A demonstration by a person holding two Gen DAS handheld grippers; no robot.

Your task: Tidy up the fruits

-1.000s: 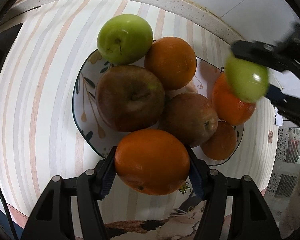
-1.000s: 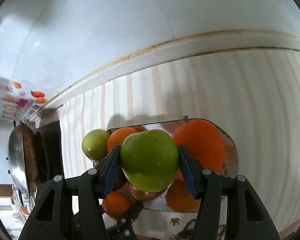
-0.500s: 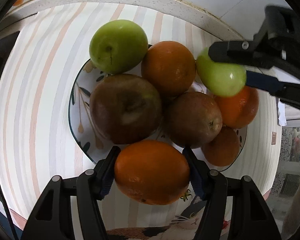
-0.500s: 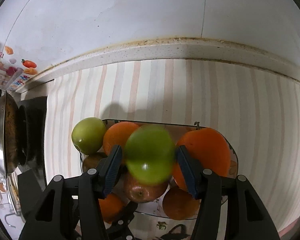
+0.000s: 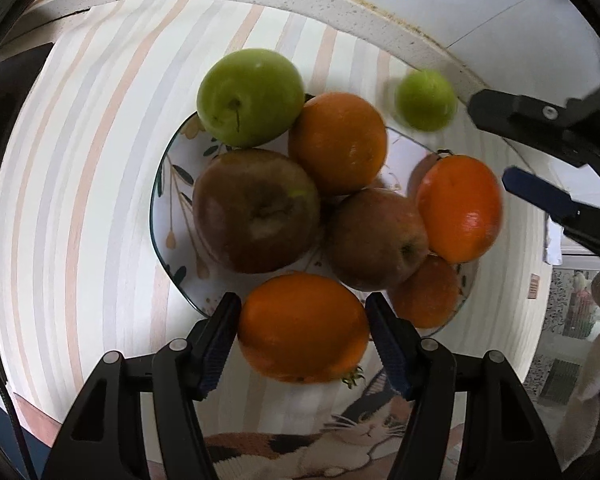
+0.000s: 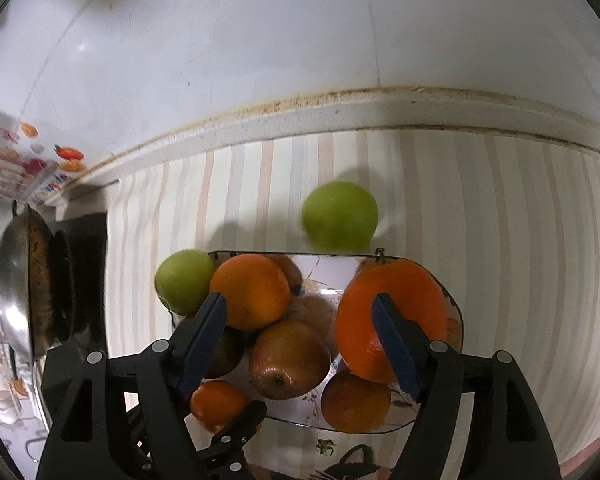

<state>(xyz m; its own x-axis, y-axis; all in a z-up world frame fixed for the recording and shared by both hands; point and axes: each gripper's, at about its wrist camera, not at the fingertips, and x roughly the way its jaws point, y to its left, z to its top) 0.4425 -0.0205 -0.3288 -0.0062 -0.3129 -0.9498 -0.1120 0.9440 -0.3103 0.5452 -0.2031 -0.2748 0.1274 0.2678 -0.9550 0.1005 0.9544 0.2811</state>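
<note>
Two risks: the loose green apple (image 6: 340, 216) beyond the plate (image 5: 160, 200) may roll off the tabletop (image 5: 80, 160), since the right gripper (image 6: 300, 320) has its fingers opening, empty; the left gripper (image 5: 302, 332), fingers clamped on an orange (image 5: 303, 328), could topple the pile.

Two green apples (image 5: 250, 96) (image 5: 426, 100), two red-brown apples (image 5: 256, 210) (image 5: 378, 238), four oranges (image 5: 338, 142) (image 5: 460, 208) (image 5: 426, 294) (image 5: 304, 328), one plate (image 5: 160, 200), one wok (image 6: 18, 300), two grippers (image 5: 304, 344) (image 6: 300, 340).
</note>
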